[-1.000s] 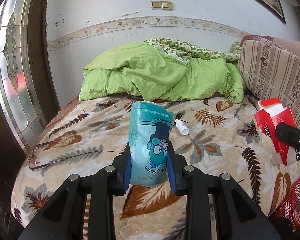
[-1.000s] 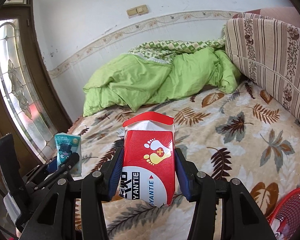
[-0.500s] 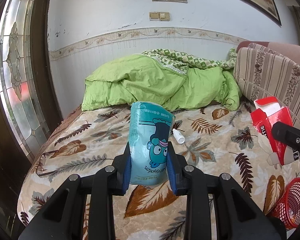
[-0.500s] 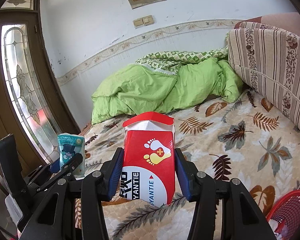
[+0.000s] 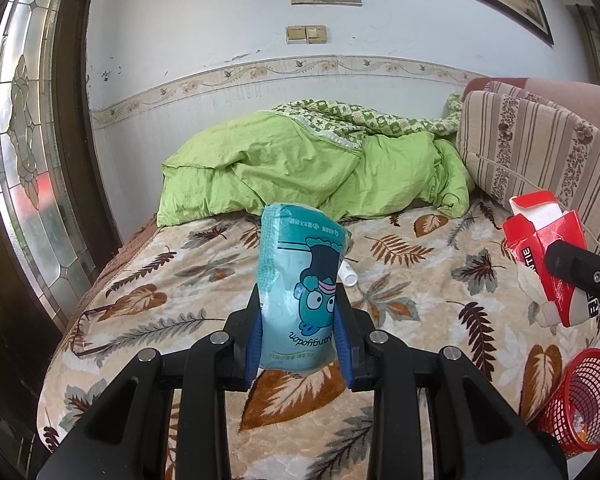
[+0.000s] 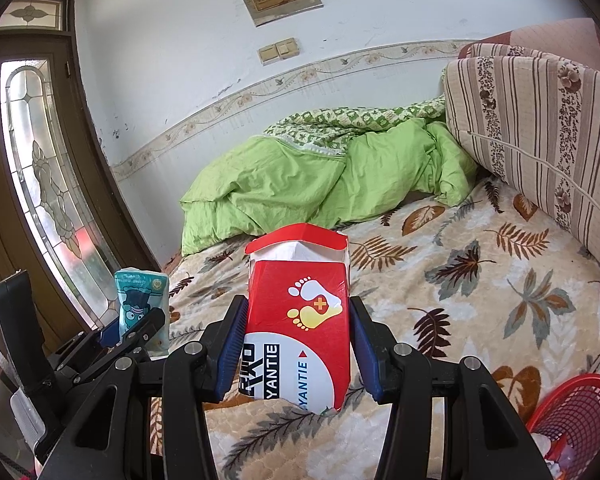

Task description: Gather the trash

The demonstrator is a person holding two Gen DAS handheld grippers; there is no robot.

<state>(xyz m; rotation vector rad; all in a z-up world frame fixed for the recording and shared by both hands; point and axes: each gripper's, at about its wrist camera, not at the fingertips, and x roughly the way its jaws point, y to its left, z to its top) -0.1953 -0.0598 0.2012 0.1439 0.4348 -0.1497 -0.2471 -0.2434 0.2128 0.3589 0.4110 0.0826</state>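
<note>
Two upright items: teal cartoon-printed packet [image 5: 300, 280], open-topped red carton [image 6: 300, 312].

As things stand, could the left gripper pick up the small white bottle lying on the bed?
Probably not yet. The left gripper has its jaws shut on the teal tissue pack, so nothing more fits between them. The white bottle lies unobstructed on the leaf-print blanket just beyond.

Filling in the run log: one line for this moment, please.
left gripper: shut on teal pack | right gripper: shut on red box | red basket: lower right
</note>
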